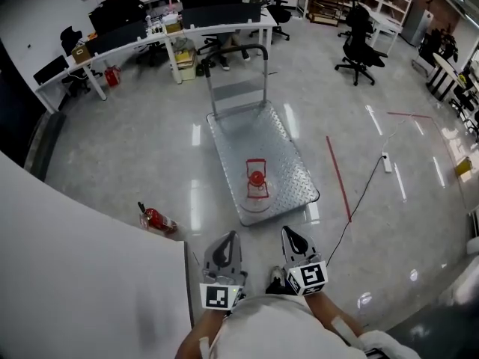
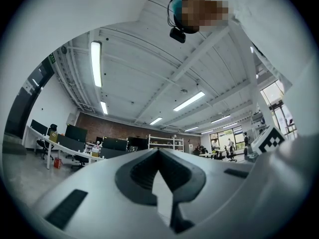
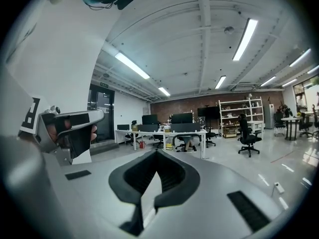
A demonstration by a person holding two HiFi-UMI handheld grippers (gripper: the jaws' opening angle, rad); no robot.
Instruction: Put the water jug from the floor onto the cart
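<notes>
Left claw [image 1: 229, 235] and right claw [image 1: 289, 231] closed, empty; clear, red-capped jug [image 1: 257, 188] on cart [image 1: 288, 159]

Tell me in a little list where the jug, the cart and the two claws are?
jug: water jug with a red cap, standing on the cart
cart: flat metal cart, handle at its far end
left claw: shut, nothing in it
right claw: shut, nothing in it
claws' place: both close to the person, away from the jug
floor: red fire extinguisher lying left of the cart
</notes>
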